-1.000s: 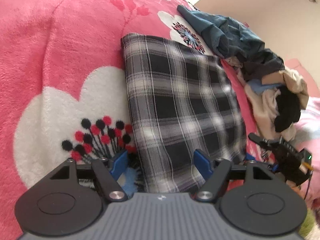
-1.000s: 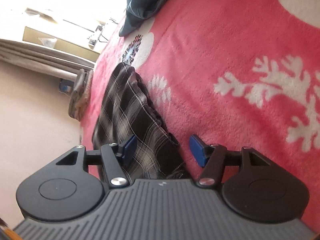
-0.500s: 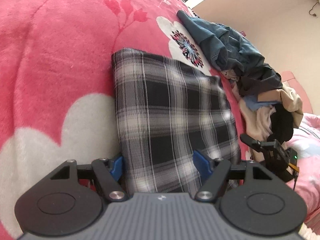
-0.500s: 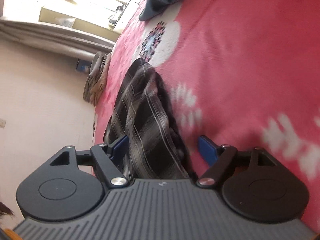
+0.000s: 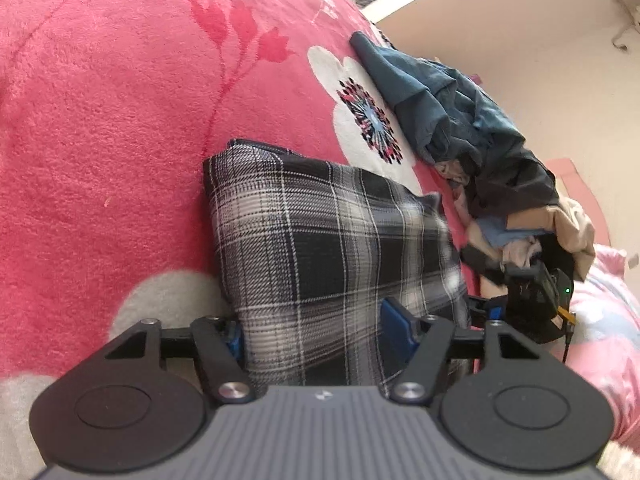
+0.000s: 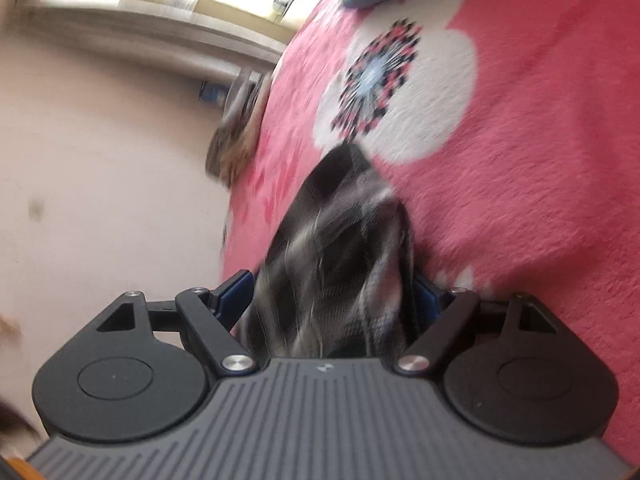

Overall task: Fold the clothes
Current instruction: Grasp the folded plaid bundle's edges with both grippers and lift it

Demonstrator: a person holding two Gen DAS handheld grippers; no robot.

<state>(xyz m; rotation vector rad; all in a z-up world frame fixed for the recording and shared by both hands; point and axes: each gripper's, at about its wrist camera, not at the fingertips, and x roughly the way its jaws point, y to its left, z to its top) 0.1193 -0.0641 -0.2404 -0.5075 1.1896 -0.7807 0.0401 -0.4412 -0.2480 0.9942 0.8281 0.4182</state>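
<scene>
A folded black-and-white plaid cloth (image 5: 320,240) lies flat on the pink flowered blanket (image 5: 100,140). My left gripper (image 5: 313,332) straddles its near edge. Its jaws are closing, with the left pad at the cloth's side edge and the right pad lying over the fabric. In the right wrist view the same plaid cloth (image 6: 336,248) is blurred and bunches up between the pads of my right gripper (image 6: 331,296), whose jaws are opening wide around it. That black right gripper also shows at the cloth's right end in the left wrist view.
A heap of unfolded clothes (image 5: 480,152), dark teal, black and beige, lies on the blanket beyond the plaid cloth to the right. A pale wall (image 5: 540,40) rises behind it. In the right wrist view the bed edge drops to a beige floor (image 6: 100,200), with a striped item (image 6: 236,148) hanging there.
Both grippers have slid forward onto the plaid cloth from opposite ends. The left jaws have narrowed around its near edge. The right jaws have widened and the cloth now fills their gap.
</scene>
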